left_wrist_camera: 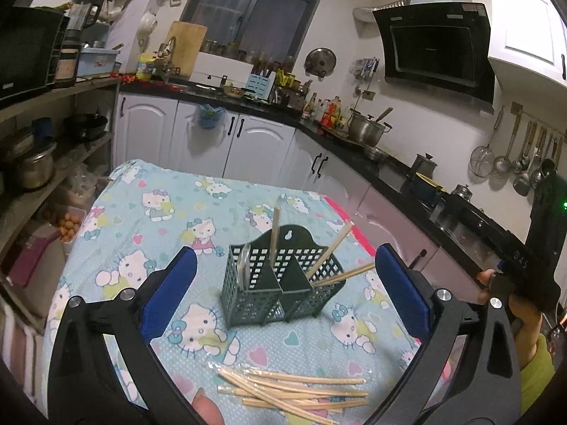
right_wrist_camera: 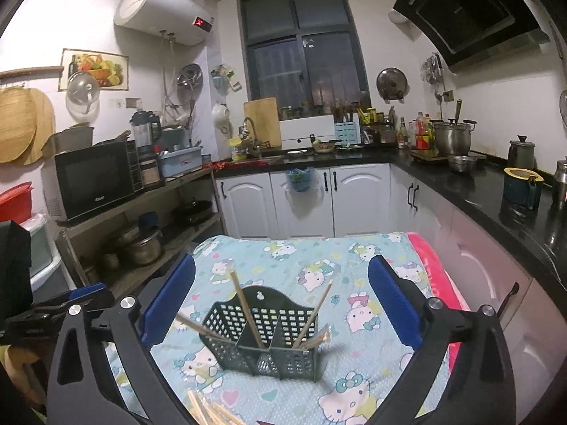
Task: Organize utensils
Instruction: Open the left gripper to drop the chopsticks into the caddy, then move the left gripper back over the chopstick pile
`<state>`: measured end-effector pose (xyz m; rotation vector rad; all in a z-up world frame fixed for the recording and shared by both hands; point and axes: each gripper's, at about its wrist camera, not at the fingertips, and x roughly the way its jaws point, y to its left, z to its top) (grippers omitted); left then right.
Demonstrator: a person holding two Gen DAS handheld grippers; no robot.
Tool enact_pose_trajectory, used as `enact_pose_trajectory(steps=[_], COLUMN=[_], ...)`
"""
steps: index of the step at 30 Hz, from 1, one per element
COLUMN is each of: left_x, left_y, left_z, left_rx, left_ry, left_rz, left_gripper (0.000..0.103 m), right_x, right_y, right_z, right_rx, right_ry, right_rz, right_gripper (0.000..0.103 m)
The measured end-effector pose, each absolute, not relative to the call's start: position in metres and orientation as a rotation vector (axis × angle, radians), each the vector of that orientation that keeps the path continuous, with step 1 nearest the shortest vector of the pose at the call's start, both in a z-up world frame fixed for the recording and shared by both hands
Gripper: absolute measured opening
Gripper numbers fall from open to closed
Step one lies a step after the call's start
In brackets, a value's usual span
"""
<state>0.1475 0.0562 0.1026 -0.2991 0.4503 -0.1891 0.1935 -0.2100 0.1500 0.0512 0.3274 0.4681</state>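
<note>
A dark green caddy (left_wrist_camera: 283,294) and tan chopsticks (left_wrist_camera: 294,389) are seen on a pale blue cartoon-cat cloth (left_wrist_camera: 170,219); claw pads (left_wrist_camera: 170,290) are blue.

Left gripper (left_wrist_camera: 285,285), jaws spread wide with nothing between the blue pads (left_wrist_camera: 402,290). Ahead, a dark green slotted utensil holder (left_wrist_camera: 280,285) stands upright on the desk's cartoon-cat cloth (left_wrist_camera: 141,219); chopsticks (left_wrist_camera: 274,228) lean from its compartments and a spoon (left_wrist_camera: 243,265) sits in the left one. A loose chopstick pile (left_wrist_camera: 294,389) lies in front, near the camera.
</note>
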Motion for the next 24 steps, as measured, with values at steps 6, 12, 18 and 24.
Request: enact_pose_trajectory(steps=[6,12,18,24], left_x=[0.133,0.123,0.114,0.105], left_y=[0.056,0.059,0.059,0.059], left_z=[0.099,0.098,0.093,0.087], left_rx=[-0.3,-0.311,-0.308,-0.315], left_ry=[0.447,0.441,0.447,0.453], left_rz=[-0.187,-0.179,-0.182,-0.18], left_gripper=[0.092,0.092,0.092,0.092], right_x=[0.175,0.162,0.148,0.139], right_y=[-0.211,-0.21,-0.207,-0.203], right_z=[0.15,0.146,0.14,0.135], right_rx=[0.043,0.021,0.001,-0.014], right_ry=[0.321,0.33,0.334,0.342], right_rz=[0.49,0.502,0.513,0.525], right_gripper=[0.096,0.096,0.096,0.096])
